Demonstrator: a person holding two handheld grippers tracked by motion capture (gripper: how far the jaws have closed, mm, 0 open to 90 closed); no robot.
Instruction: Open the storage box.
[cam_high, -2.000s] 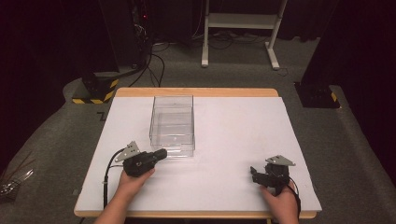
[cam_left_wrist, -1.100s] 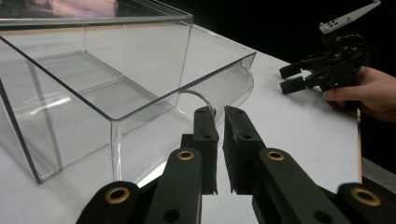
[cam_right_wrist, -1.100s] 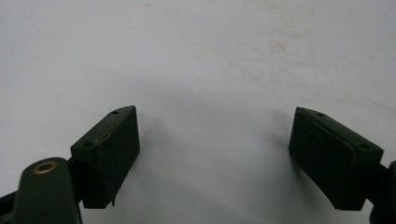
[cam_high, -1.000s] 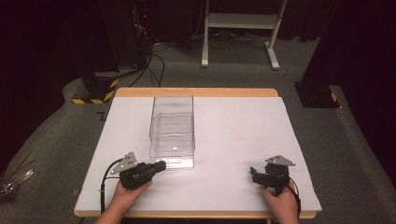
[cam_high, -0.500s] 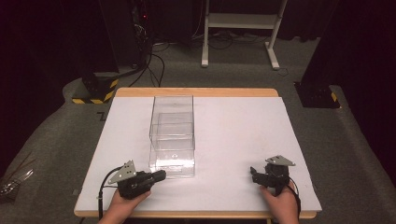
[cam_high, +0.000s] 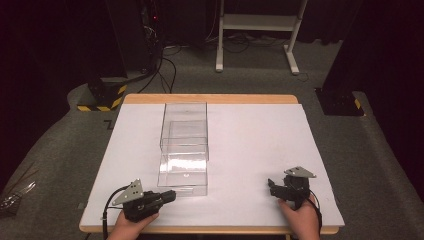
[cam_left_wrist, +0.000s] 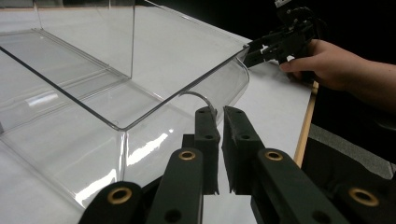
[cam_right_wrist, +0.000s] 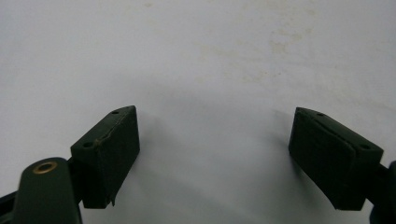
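At the near edge of the white-topped wooden bench (cam_high: 250, 145), the person's left hand (cam_high: 131, 227) holds the left gripper (cam_high: 169, 196) low and lying towards the right. Its black fingers (cam_left_wrist: 207, 140) are drawn together with only a thin slit between them, and nothing shows in that slit. Their tips sit just beside the near end of the clear plastic drawer (cam_high: 183, 170), by a small curved pull on its front wall; whether they touch that pull cannot be told. The drawer is slid partly out of the clear rectangular plastic box (cam_high: 183, 122), which runs away from the person down the left middle of the bench.

Well apart, near the right front corner, the person's right hand (cam_high: 301, 220) holds the right gripper (cam_high: 271, 184), which points left. Its fingers (cam_right_wrist: 109, 154) stand wide apart over bare bench surface, with nothing between them.

Beyond the bench lie grey carpet, a black post base with yellow-and-black hazard stripes (cam_high: 102, 97), trailing dark cables (cam_high: 165, 65) and the white metal frame legs (cam_high: 255, 35). No readable writing is visible.
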